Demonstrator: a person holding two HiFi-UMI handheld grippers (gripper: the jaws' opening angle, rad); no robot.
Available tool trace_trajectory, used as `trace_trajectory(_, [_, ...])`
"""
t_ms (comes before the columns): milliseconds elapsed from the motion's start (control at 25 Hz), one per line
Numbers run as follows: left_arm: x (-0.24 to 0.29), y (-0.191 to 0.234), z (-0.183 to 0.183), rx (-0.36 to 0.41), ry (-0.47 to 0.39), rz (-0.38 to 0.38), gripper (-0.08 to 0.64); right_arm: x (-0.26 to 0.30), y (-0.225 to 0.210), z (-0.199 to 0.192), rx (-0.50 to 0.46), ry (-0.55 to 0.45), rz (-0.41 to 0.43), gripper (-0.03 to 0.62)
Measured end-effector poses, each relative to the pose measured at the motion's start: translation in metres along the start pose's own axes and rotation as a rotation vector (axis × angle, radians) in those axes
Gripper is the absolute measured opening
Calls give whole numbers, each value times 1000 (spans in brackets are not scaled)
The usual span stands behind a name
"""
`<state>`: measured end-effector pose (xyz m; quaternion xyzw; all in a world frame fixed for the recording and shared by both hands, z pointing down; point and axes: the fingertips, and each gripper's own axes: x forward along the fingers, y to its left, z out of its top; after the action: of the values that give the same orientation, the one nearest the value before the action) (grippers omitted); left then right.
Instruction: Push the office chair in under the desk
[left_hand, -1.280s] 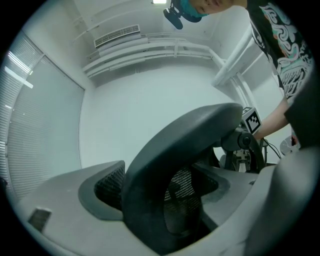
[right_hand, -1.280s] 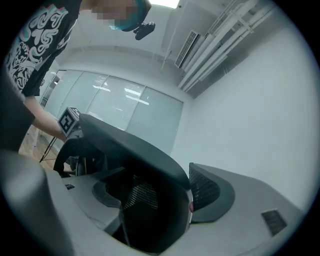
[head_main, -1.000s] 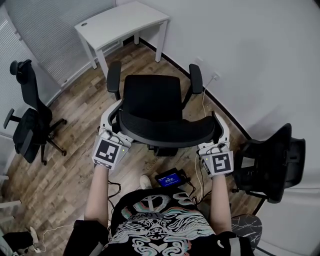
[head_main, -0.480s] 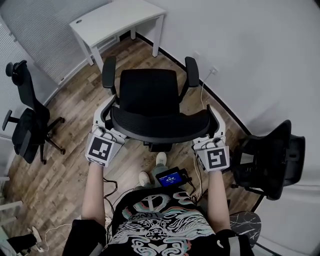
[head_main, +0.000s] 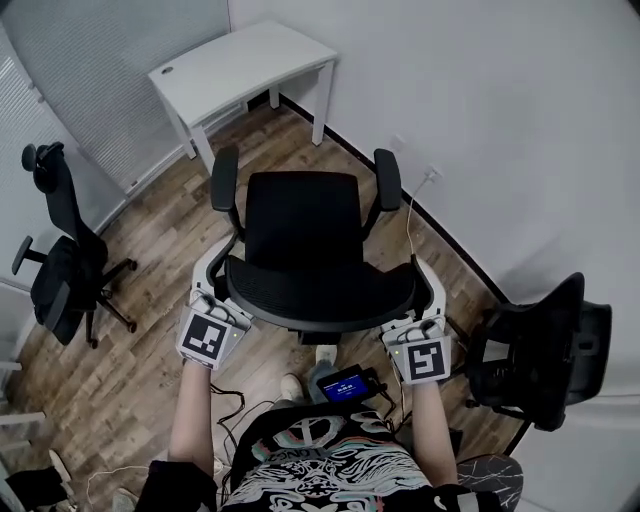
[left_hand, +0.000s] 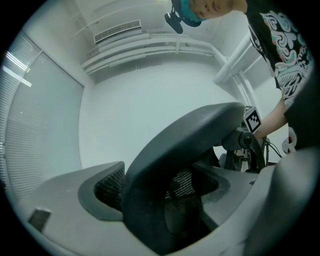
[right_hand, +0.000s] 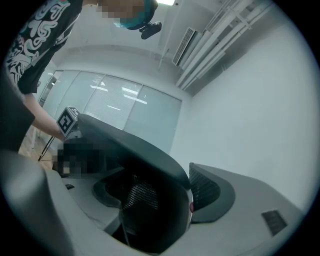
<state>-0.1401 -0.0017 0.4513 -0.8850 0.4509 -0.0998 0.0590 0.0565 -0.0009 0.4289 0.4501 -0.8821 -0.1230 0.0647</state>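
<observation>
**A:** Where is the office chair (head_main: 303, 215)?

**B:** In the middle of the wooden floor (head_main: 150, 250), seat and armrests turned towards the white desk (head_main: 240, 55). The desk stands in the far corner against the wall (head_main: 500, 120). Chair and desk are well apart, with bare boards between them, so nothing of the chair is under the desk.

**A:** And the grippers?

**B:** One is at each end of the backrest (head_main: 320, 292), which curves across just ahead of the person. The left gripper (head_main: 215, 275) sits at its left edge and the right gripper (head_main: 428, 285) at its right edge, with both marker cubes on the near side.

**A:** Are the jaws spread or pinching?

**B:** In the left gripper view the dark rim of the backrest fills the gap between the jaws and lies over both ribbed pads. The right gripper view shows the same, with the rim up against the right-hand pad. Both pairs stand wide, yet each is clamped on that thick rim.

**A:** What else is nearby?

**B:** A black chair (head_main: 60, 250) stands off to the left by the blinds. Another dark chair (head_main: 540, 330) is close to the right gripper. A small device with a blue screen (head_main: 338, 382) lies on the floor by the person's feet.
</observation>
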Motion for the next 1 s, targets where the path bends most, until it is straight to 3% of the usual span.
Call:
trace_trajectory(320, [3,2,0,-35,14,0,407,2,-3,-1,1,-1,4,330])
trace_trajectory(1000, [27,24,-3,-29,7,18,407,33,-20,-10,-22,18,29,330])
